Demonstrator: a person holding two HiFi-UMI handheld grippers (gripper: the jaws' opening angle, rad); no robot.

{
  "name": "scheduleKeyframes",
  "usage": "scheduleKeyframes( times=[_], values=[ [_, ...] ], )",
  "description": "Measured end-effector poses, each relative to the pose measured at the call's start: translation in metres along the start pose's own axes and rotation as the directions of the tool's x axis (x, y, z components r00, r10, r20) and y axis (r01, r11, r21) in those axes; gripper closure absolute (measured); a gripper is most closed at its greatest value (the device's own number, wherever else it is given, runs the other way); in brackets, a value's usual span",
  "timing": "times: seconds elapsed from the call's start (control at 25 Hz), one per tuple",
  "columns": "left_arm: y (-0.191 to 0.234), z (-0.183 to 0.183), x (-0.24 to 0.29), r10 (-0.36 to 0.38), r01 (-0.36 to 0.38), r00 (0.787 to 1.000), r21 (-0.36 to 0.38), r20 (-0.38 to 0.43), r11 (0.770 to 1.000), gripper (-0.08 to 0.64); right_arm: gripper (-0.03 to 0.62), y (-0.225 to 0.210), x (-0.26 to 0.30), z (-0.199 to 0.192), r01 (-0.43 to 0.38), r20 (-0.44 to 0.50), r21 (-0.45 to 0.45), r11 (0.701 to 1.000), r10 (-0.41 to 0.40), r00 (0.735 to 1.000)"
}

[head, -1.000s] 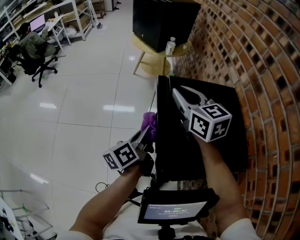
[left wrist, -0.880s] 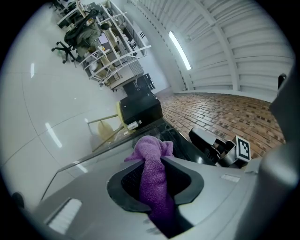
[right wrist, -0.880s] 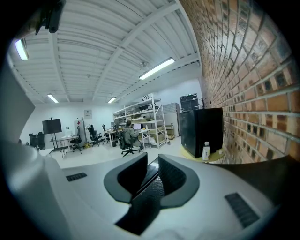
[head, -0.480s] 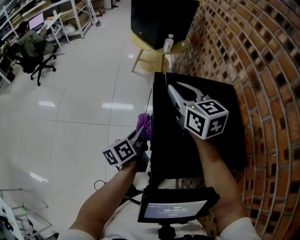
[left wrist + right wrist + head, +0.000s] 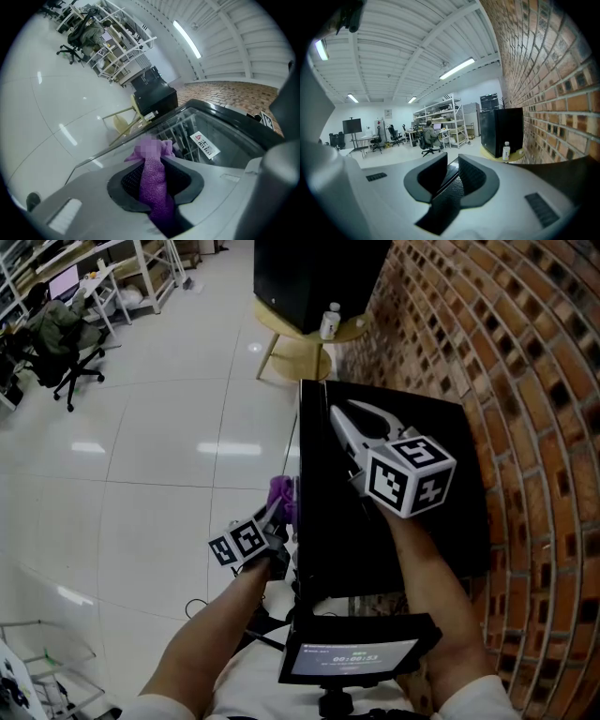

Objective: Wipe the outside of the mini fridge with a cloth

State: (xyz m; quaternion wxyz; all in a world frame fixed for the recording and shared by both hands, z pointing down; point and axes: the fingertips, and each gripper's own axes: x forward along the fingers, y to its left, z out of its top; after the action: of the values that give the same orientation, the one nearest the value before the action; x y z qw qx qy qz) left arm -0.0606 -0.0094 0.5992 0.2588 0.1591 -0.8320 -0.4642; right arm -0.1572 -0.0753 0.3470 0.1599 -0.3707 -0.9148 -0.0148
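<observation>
Nearest you, at 6 o'clock, a small screen (image 5: 352,657) sits at your chest. Just beyond it your left gripper (image 5: 156,166) is clenched on the purple cloth (image 5: 280,491). The cloth runs up between the pads and bunches past the tips, so soft fabric rather than plastic meets the cabinet. You hold it low on the 9 o'clock side of the black mini fridge (image 5: 394,493), against the glass face where wire racks show through. That reads as a wiping stroke on that side panel.

Your right gripper (image 5: 451,169) lies along the fridge's top, pointing to 12 o'clock. Its jaws are a narrow slot apart and grasp nothing. Only the dark top edge shows through the gap. It looks placed there to steady the fridge while the other hand rubs.

The fridge stands with its 3 o'clock side near the brick wall (image 5: 525,381), so that side will likely be awkward to reach.

Farther off, at 12 o'clock, a round yellow table (image 5: 298,357) carries a black cabinet (image 5: 314,277) and a bottle (image 5: 328,322). An office chair (image 5: 58,348) stands at 10 o'clock.
</observation>
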Motion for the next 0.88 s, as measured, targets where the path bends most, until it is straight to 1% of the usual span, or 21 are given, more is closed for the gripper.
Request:
scheduleKeyframes(
  times=[0.32, 0.64, 0.88],
  values=[
    [0.041, -0.020, 0.012, 0.080, -0.078, 0.995, 0.022, -0.063, 0.997, 0.491, 0.528, 0.001, 0.000, 0.001, 0.001, 0.000, -0.001, 1.000, -0.001, 1.000],
    [0.077, -0.040, 0.020, 0.167, -0.158, 0.976, 0.077, -0.136, 0.984, 0.491, 0.528, 0.001, 0.000, 0.000, 0.001, 0.000, -0.002, 1.000, -0.001, 1.000],
    [0.089, -0.043, 0.024, 0.192, -0.187, 0.971, 0.049, -0.142, 0.981, 0.489, 0.528, 0.002, 0.001, 0.000, 0.001, 0.000, -0.002, 1.000, -0.001, 1.000]
  ],
)
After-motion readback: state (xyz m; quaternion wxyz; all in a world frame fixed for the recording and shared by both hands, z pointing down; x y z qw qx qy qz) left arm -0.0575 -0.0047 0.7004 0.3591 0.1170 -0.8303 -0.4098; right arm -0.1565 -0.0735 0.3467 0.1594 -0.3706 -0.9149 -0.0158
